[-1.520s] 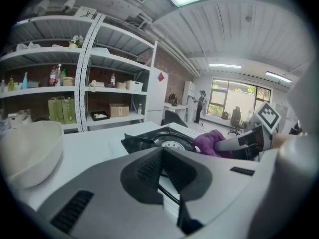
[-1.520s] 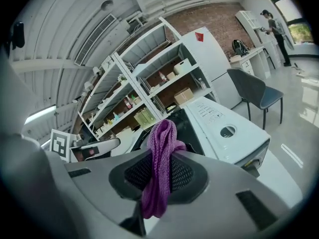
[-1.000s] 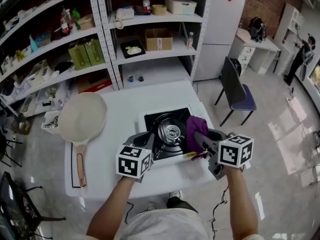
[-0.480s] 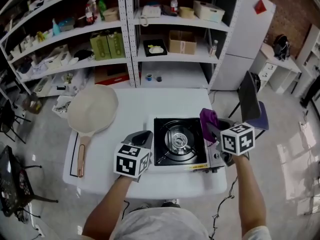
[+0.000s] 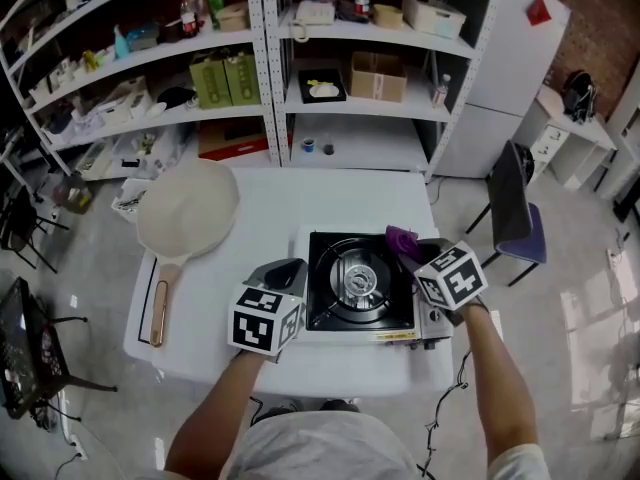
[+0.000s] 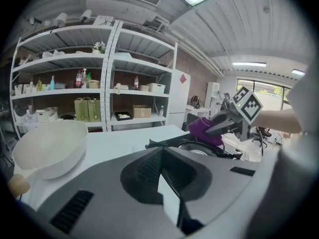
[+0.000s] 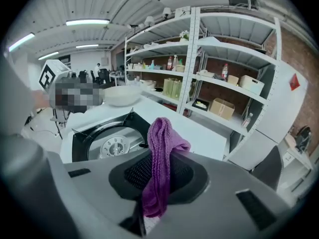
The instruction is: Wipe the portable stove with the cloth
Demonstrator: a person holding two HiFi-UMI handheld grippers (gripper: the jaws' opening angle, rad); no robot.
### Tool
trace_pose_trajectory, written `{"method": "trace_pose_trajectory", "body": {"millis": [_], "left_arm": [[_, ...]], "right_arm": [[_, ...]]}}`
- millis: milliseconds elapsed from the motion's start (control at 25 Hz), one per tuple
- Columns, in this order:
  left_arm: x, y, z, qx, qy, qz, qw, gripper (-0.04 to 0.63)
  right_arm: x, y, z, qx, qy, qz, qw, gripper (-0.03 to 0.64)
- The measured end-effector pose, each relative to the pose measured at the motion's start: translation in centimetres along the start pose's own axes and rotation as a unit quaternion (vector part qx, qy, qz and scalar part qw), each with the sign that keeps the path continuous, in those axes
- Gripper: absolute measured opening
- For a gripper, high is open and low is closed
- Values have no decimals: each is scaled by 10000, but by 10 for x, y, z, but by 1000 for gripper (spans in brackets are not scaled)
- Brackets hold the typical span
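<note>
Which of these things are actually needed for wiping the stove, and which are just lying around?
For the job: stove, cloth, right claw gripping the cloth.

Lying about: pan, chair, box on the shelves.

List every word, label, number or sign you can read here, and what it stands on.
None can be read in any view.
portable stove, yellow front strip: print too small.
cardboard box: any print is too small.
green boxes: print too small.
left gripper and right gripper, cubes: square marker patterns, no letters.
cloth: no print shows.
</note>
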State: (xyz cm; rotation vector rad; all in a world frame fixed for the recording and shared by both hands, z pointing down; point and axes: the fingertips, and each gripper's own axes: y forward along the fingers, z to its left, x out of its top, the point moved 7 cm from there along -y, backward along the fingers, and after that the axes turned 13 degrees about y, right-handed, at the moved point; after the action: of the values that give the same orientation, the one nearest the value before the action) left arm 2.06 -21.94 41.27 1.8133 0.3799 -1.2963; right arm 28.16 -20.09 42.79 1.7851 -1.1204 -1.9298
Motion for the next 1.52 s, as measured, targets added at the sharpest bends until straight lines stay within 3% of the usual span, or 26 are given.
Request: {"method": "trace_pose_trajectory", "body": {"millis": [240,800,1240,1520], "left_arm": [[-3,-1,-2,-86,13,-2,10000,5],[-12,-17,-11,-388,92,-93,9992,5],[-12,-17,-22,-578,155,-120,9981,5],[-11,-12,-22,-575,128,-106,9982,5]], "right_arm": [[-8,3,5,212,538,130,9982,61],[-34,-19,36,254,871,232,9956,61],[-55,-43,48,812,1334,507,9864,61],[-44,-52,45,777,1081,509,9898,61]]}}
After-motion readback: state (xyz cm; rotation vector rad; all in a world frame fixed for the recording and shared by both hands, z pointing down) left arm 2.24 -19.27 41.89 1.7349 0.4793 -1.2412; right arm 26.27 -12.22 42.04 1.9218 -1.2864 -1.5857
